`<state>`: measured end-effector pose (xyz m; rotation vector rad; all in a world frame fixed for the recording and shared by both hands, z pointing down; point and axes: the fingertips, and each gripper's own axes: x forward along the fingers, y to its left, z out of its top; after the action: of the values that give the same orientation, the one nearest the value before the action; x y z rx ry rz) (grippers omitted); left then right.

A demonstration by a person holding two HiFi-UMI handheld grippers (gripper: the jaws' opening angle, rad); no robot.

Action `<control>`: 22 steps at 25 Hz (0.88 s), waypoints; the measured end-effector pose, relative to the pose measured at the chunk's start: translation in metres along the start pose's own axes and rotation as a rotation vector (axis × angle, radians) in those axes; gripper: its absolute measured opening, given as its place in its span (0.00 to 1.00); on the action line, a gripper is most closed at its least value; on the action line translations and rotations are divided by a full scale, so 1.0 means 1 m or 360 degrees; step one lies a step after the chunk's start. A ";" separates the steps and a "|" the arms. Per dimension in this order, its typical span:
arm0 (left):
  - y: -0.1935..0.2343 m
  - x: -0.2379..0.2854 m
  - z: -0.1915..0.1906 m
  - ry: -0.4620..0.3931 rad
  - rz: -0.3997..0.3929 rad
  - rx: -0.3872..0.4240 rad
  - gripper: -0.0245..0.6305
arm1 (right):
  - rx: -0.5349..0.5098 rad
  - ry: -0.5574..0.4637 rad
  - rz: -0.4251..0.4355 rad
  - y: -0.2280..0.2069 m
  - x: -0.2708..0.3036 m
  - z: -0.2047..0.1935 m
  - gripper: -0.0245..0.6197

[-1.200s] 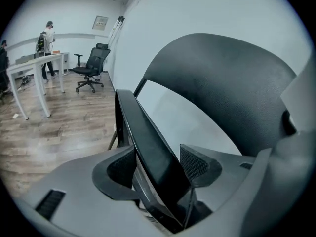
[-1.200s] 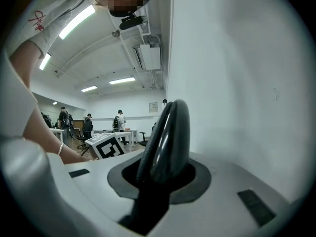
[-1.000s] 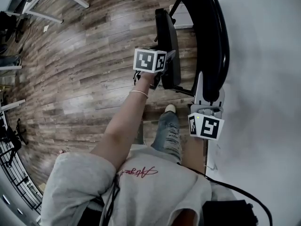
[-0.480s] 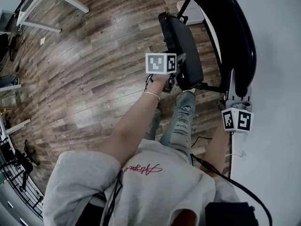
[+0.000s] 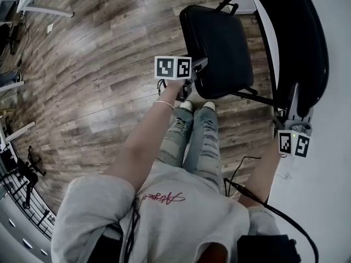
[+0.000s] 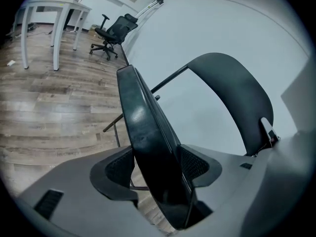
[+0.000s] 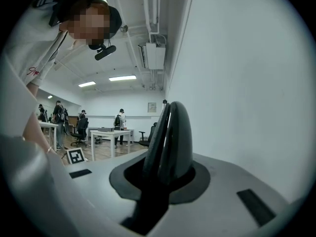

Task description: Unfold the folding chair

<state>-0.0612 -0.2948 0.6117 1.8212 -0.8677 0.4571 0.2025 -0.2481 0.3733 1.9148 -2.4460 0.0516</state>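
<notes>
The black folding chair stands against the white wall. Its seat [image 5: 219,48] lies swung down almost flat, and its curved backrest [image 5: 299,37] rises along the wall. My left gripper [image 5: 193,80] is shut on the seat's front edge. In the left gripper view the thick seat [image 6: 143,127] fills the gap between the pads [image 6: 196,163] of the left gripper [image 6: 157,164]. My right gripper [image 5: 296,106] is shut on the backrest's top edge. The right gripper view shows that narrow edge [image 7: 170,137] clamped in the right gripper [image 7: 165,174].
The white wall [image 5: 334,147] runs close along the right. The person's shoes [image 5: 194,106] stand on the wood floor [image 5: 98,81] just in front of the seat. A cable [image 5: 244,163] lies by the wall. White table legs [image 5: 33,7] and an office chair [image 6: 112,31] stand farther off.
The seat has swung down from nearly upright against the backrest to almost flat, with the left gripper travelling with its front edge. The right gripper stays on the backrest top.
</notes>
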 end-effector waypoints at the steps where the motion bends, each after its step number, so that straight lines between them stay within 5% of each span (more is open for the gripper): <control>1: 0.009 0.000 -0.004 0.0018 0.0002 -0.0012 0.48 | -0.0039 0.0019 -0.0038 -0.001 0.000 -0.003 0.15; 5: 0.044 -0.002 -0.026 0.0057 -0.0097 -0.0035 0.49 | -0.0100 0.0059 -0.0191 0.001 -0.006 -0.020 0.25; 10: 0.095 -0.005 -0.048 0.0085 -0.0336 -0.0051 0.49 | -0.0152 0.0070 -0.0091 0.010 -0.005 -0.040 0.28; 14: 0.128 0.002 -0.062 0.0098 -0.0460 -0.0053 0.48 | -0.0072 -0.0153 -0.0059 0.006 -0.028 -0.048 0.33; 16: 0.135 0.005 -0.068 0.0092 -0.0524 -0.0054 0.48 | -0.0112 -0.0322 -0.0195 -0.009 -0.064 -0.040 0.37; 18: 0.141 0.007 -0.070 0.0081 -0.0560 -0.0063 0.48 | -0.0342 -0.0408 -0.0440 -0.010 -0.115 -0.017 0.36; 19: 0.146 0.008 -0.073 0.0073 -0.0565 -0.0076 0.48 | -0.0435 -0.0385 -0.0492 0.007 -0.132 -0.010 0.31; 20: 0.152 0.009 -0.077 0.0065 -0.0563 -0.0095 0.48 | -0.0467 -0.0321 -0.0441 0.037 -0.136 -0.011 0.08; 22: 0.167 0.013 -0.087 0.0053 -0.0557 -0.0127 0.49 | -0.0390 -0.0148 -0.0123 0.123 -0.107 -0.049 0.06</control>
<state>-0.1694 -0.2559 0.7618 1.8384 -0.5206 0.2254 0.1090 -0.1120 0.4166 1.9397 -2.3021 -0.3302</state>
